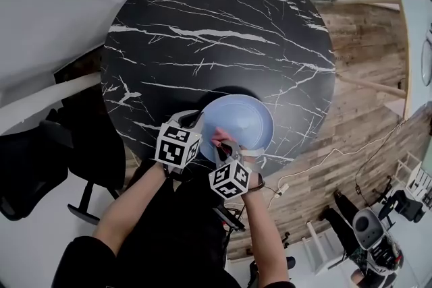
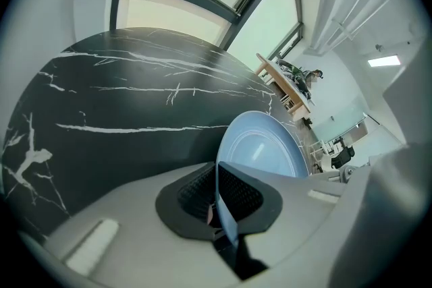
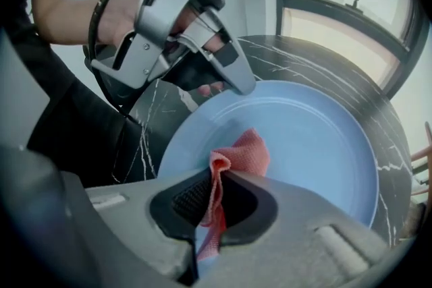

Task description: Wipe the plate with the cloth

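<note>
Step in hand: the wiping is judged to be under way, with the cloth (image 3: 237, 153) set against the plate's (image 1: 244, 119) inner face close to its near rim.
Plate: pale blue, at the near edge of the round black marble counter (image 1: 202, 23).
Left tool (image 2: 217, 195): jaws closed narrow on the plate's near rim, so the plate is held steady.
Right tool (image 3: 216, 202): jaws clamped on a fold of the red cloth, the loose end sticking out onto the plate.
Next move: the cloth would need to be pressed flat and swept across the middle towards the far rim, while the rim grip is kept firm.
Around: a dark chair (image 1: 40, 165) is seen off the counter's left edge, and a wooden floor (image 1: 364, 44) beyond its right edge.
In the way: the left tool, just beside the cloth, covers a stretch of rim that cannot be wiped until it is regripped.
</note>
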Motion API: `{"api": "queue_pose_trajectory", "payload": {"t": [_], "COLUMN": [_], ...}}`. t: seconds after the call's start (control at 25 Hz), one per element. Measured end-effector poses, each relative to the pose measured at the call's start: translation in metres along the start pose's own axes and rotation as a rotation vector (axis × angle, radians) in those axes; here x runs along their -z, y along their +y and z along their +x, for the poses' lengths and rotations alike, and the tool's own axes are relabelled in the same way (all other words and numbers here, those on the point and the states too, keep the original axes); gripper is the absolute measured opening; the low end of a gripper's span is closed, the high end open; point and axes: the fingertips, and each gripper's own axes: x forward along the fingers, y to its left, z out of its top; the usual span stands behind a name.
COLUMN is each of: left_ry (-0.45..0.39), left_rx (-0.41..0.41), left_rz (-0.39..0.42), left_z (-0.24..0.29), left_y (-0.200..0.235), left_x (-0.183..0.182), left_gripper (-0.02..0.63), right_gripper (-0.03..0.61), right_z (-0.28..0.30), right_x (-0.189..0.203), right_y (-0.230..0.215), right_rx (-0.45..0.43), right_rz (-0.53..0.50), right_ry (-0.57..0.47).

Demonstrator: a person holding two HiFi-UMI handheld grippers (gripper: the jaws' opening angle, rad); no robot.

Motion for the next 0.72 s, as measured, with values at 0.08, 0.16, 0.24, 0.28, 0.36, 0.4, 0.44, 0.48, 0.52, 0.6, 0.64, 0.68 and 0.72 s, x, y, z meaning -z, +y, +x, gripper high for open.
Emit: {"api": "queue_pose_trajectory", "payload": {"t": [0.08, 0.16, 0.24, 0.28, 0.36, 0.4, 0.44, 0.48, 0.52, 0.6, 0.64, 0.68, 0.72], "left_ry": [-0.001, -0.002, -0.001, 0.001, 0.006, 0.008, 0.009, 0.01, 0.009, 0.005, 0.003, 0.004, 0.005], "left_rx": [-0.002, -0.002, -0.003, -0.004, -0.006, -0.007, -0.008, -0.009, -0.01, -0.012, -0.013, -0.013, -0.014], "left_rz": [0.002, 0.008, 0.02, 0.028, 0.041, 0.047, 0.055, 0.065, 0.074, 0.086, 0.086, 0.085, 0.084], "left_z": [0.0, 0.0, 0.001, 0.001, 0.001, 0.001, 0.001, 0.001, 0.001, 0.002, 0.001, 0.001, 0.001], "left_y": [0.001, 0.0, -0.001, -0.001, -0.001, -0.001, -0.002, -0.003, -0.003, -0.003, -0.003, -0.002, -0.002], "left_x": [0.0, 0.0, 0.0, 0.0, 0.001, 0.001, 0.002, 0.001, 0.001, -0.002, -0.002, -0.002, -0.001], "left_gripper": [0.017, 0.017, 0.017, 0.016, 0.015, 0.015, 0.015, 0.015, 0.015, 0.014, 0.015, 0.014, 0.014], "right_gripper": [0.014, 0.014, 0.014, 0.014, 0.014, 0.014, 0.015, 0.015, 0.015, 0.015, 0.015, 0.015, 0.015], "right_z": [0.001, 0.002, 0.002, 0.002, 0.001, -0.003, -0.009, -0.018, -0.029, -0.054, -0.066, -0.075, -0.08], "right_x": [0.006, 0.011, 0.015, 0.017, 0.019, 0.019, 0.016, 0.011, 0.004, -0.014, -0.019, -0.022, -0.022], "right_y": [0.013, 0.021, 0.024, 0.026, 0.029, 0.029, 0.026, 0.021, 0.013, -0.008, -0.02, -0.033, -0.045], "right_rx": [-0.049, -0.059, -0.055, -0.054, -0.035, -0.011, 0.02, 0.054, 0.088, 0.169, 0.217, 0.263, 0.304], "right_rz": [-0.007, -0.029, -0.053, -0.075, -0.155, -0.197, -0.22, -0.218, -0.199, -0.172, -0.179, -0.2, -0.227], "right_ry": [0.018, 0.019, 0.03, 0.043, 0.061, 0.053, 0.028, -0.013, -0.065, -0.173, -0.21, -0.231, -0.236]}}
